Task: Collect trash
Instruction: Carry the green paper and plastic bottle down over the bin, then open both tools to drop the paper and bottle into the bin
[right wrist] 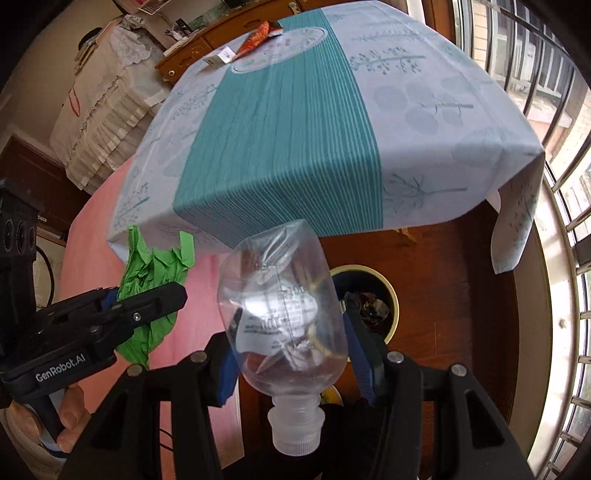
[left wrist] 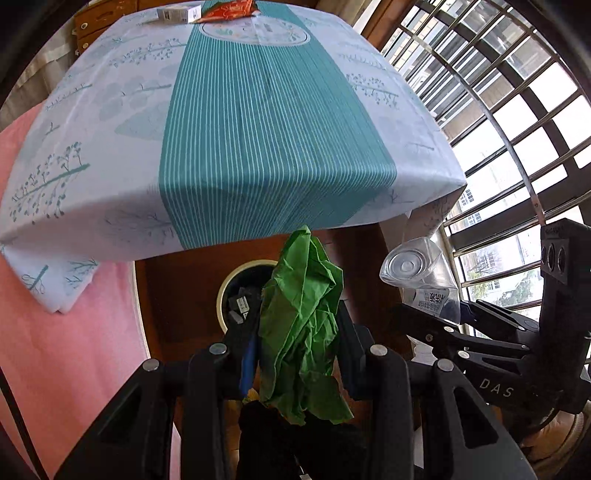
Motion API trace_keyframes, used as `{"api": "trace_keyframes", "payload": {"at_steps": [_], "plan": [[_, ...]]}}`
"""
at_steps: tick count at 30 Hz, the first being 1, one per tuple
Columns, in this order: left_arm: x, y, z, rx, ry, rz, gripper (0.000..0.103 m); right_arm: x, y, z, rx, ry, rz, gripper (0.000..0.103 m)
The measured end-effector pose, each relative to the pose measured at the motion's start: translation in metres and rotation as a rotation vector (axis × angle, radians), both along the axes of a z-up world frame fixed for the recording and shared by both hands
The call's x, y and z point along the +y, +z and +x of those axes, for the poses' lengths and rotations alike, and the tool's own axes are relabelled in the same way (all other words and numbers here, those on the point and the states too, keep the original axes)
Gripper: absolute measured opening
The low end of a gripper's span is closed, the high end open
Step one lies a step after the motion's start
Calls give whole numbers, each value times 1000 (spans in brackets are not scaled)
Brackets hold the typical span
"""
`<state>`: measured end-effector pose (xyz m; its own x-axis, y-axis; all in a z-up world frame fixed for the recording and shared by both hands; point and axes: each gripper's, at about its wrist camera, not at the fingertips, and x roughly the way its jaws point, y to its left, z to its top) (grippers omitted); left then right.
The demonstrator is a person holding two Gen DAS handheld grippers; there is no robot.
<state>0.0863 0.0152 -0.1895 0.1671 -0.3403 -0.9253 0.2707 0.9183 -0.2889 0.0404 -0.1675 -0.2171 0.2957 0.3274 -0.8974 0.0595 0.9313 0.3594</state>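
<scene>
A crumpled green bag (left wrist: 303,314) hangs between the fingers of my left gripper (left wrist: 295,321), which is shut on it above the floor. Just behind it stands a round bin (left wrist: 221,295) with a cream rim and dark scraps inside. My right gripper (right wrist: 291,321) is shut on a clear, dented plastic bottle (right wrist: 284,306), cap toward the camera, with the bin (right wrist: 394,299) just right of it. Each view shows the other gripper: the right gripper (left wrist: 436,306) with the bottle (left wrist: 413,266), the left gripper (right wrist: 144,295) with the green bag (right wrist: 155,266). A white box (left wrist: 177,14) and an orange wrapper (left wrist: 229,8) lie at the table's far end.
A table with a teal-striped cloth (left wrist: 258,110) fills the upper part of both views, its corner overhanging the bin. Pink fabric (left wrist: 55,332) lies to the left. A barred window (left wrist: 517,110) runs along the right. The floor (right wrist: 461,295) is dark brown.
</scene>
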Motion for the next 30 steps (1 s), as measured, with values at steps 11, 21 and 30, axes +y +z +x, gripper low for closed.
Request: {"api": "trace_keyframes", "payload": {"at_steps": [11, 21, 30], "plan": [[-28, -145, -13, 95, 55, 46, 35, -34, -146, -5, 117, -79, 35, 52], [-33, -218, -5, 125, 91, 50, 39, -32, -210, 10, 116, -71, 36, 52], [-24, -249, 1, 149, 130, 116, 82, -24, -231, 25, 131, -64, 28, 52]]}}
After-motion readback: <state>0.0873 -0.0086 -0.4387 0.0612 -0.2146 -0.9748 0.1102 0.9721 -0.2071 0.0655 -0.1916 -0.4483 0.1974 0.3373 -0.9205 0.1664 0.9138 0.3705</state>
